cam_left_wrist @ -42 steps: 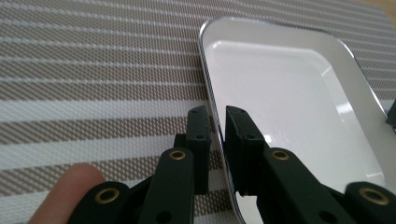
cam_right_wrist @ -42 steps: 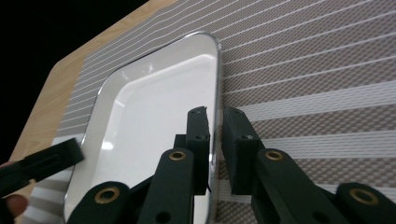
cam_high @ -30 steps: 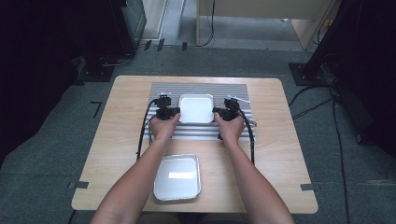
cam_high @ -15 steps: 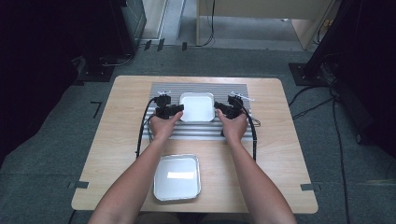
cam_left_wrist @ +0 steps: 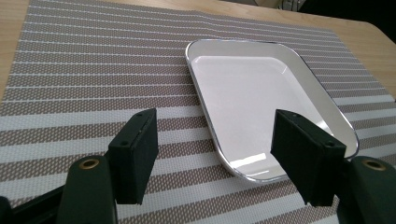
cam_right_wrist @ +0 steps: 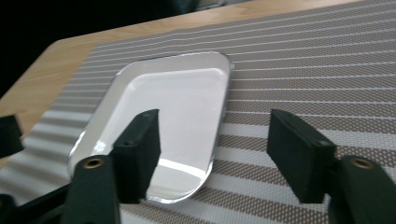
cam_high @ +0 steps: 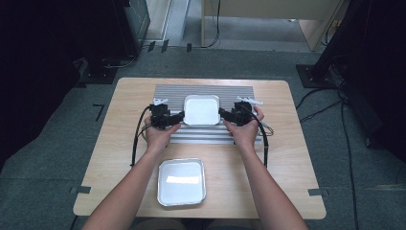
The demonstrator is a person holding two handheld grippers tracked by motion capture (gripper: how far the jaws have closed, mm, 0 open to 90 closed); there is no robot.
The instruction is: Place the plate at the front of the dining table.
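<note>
Altogether two trays [cam_high: 201,109] [cam_high: 182,182], two grippers [cam_high: 178,118] [cam_high: 225,114], one striped mat [cam_high: 206,91].

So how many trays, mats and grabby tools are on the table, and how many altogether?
Trays: 2, one on the mat, one near the table's front edge
Striped mat: 1
Tools: 2, left tool, right tool, each held in a hand
Total: 5
</note>
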